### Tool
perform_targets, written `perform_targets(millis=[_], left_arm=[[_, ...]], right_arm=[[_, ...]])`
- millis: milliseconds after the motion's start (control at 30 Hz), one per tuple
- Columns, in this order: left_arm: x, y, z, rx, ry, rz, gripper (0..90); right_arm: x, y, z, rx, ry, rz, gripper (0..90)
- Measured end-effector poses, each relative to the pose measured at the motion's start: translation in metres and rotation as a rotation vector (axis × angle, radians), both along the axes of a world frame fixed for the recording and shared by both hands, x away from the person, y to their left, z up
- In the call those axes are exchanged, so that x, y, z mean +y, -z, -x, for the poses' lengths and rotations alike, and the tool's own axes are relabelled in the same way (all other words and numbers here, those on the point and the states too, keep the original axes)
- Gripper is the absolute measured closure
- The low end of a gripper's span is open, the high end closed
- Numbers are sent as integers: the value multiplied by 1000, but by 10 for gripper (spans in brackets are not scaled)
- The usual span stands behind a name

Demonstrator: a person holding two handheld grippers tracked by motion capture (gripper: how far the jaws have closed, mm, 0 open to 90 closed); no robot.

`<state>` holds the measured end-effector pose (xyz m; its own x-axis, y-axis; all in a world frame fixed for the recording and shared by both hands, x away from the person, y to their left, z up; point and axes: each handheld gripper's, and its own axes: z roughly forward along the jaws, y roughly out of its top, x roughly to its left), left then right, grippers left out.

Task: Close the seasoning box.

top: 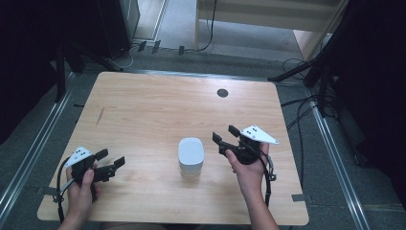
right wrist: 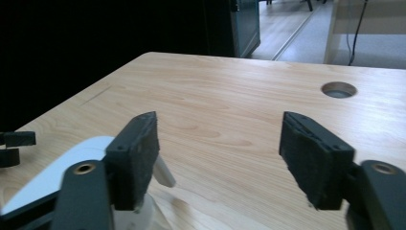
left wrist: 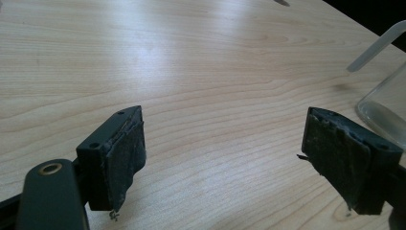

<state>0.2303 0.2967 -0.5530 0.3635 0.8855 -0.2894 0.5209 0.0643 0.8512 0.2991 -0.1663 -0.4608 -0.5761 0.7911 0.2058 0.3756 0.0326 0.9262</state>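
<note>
Care with the approach matters most at this step, which I judge to be the reach for the white, rounded-square lidded container (top: 191, 155) that stands near the middle of the pale wooden table (top: 158, 105), a little toward the near edge. It stands between the two grippers, nearer the right one. In the left gripper view its body looks clear, like glass or plastic (left wrist: 383, 108), with a translucent tab or spout (left wrist: 376, 45) jutting from the top, so it may be slippery and could tip if pushed from one side.

To do it well, I would bring the right gripper (top: 226, 134) in level with the body rather than the lid, centre the container between the jaws before closing, and keep clear of the tab. If the lid has to come off, the left gripper (top: 111, 158) could steady the body from the left side.

Right gripper: jaws spread wide, holding nothing. It is held just to the right of the container and apart from it in the high view; in its own view the white lid (right wrist: 72, 165) shows low at the left, behind one jaw, and I cannot tell whether that jaw brushes it.

Left gripper: jaws also wide open, empty, with bare wood between its worn black pads (left wrist: 127, 153). It is well to the left of the container, near the table's near-left corner.
</note>
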Motion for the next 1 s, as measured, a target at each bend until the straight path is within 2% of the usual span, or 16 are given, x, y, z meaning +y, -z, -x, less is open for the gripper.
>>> perform_targets(millis=[67,100,200,400,567,700,1000], left_arm=[[0,0,0,0,0,-1,152],[0,0,0,-1,0,-1,152],[0,0,0,-1,0,-2,152],[0,0,0,-1,0,-3,152],[0,0,0,-1,0,-3,152],[0,0,0,-2,0,-1,152],[0,0,0,-1,2,-4,152]], right_arm=[[-15,5,1,4,21,-2,255],[-15,5,1,4,21,-2,255],[-32,12,4,14,58,4,249],[-49,23,10,19,93,11,248],[-67,35,17,47,123,10,252],[-83,48,24,63,160,30,254],[-113,64,40,96,215,50,256]])
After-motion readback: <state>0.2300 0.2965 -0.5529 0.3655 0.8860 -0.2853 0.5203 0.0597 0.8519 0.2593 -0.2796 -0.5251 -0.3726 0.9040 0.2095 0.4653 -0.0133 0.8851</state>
